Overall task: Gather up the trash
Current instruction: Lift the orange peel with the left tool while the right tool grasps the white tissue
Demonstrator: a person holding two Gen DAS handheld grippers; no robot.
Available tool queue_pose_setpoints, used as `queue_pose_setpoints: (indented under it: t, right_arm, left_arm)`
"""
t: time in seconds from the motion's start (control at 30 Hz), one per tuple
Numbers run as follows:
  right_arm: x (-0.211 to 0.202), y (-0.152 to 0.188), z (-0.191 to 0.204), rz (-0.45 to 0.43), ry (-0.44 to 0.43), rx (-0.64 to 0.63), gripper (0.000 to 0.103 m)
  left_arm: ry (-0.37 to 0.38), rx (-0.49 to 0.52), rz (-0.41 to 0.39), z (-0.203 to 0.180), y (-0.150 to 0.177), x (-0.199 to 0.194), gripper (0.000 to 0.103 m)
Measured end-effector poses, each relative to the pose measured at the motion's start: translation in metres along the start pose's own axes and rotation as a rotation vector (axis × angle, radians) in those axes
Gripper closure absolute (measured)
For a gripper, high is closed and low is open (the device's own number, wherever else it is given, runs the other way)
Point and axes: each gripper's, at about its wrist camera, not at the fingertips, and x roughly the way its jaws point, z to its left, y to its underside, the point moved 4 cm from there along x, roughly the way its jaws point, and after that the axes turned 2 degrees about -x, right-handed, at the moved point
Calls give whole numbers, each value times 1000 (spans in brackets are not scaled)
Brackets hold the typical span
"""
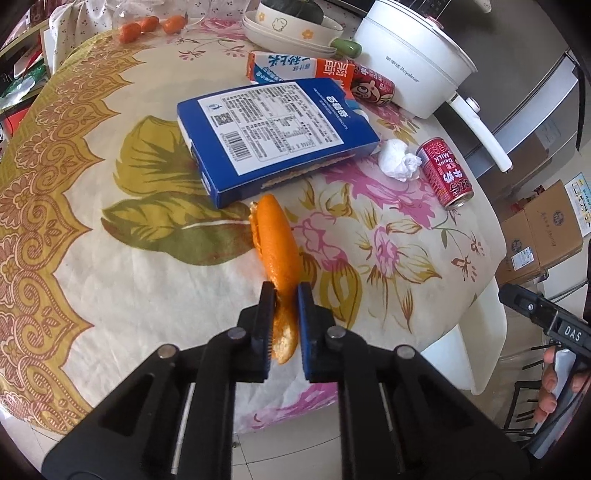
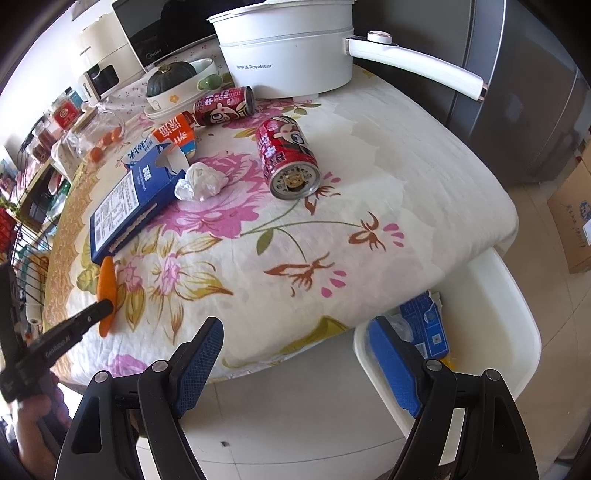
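My left gripper (image 1: 286, 291) is shut on an orange peel (image 1: 275, 240) and holds it just above the flowered tablecloth (image 1: 110, 266); the peel also shows in the right wrist view (image 2: 107, 284). My right gripper (image 2: 295, 332) is open and empty, beyond the table's near edge, above a white bin (image 2: 517, 325) that holds a blue wrapper (image 2: 424, 325). On the table lie a blue box (image 1: 273, 136), a crumpled white tissue (image 1: 399, 160), a red milk can (image 1: 445, 171), a second red can (image 1: 373, 86) and an orange-white carton (image 1: 295, 66).
A white electric pot (image 1: 413, 59) with a long handle stands at the back right. Stacked bowls (image 1: 291, 29) with a squash (image 2: 170, 75) and small oranges (image 1: 147, 26) sit at the far edge. Cardboard boxes (image 1: 543, 232) stand on the floor to the right.
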Motion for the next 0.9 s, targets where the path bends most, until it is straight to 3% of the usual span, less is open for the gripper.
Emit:
queue_pose_setpoints:
  t: [0.43, 0.9]
  right_arm:
    - [26, -50, 49, -128, -118, 39, 21]
    - [78, -86, 72, -192, -162, 34, 46]
  left_arm:
    - [72, 40, -111, -5, -20, -47, 90]
    - [37, 35, -146, 16, -42, -56, 90]
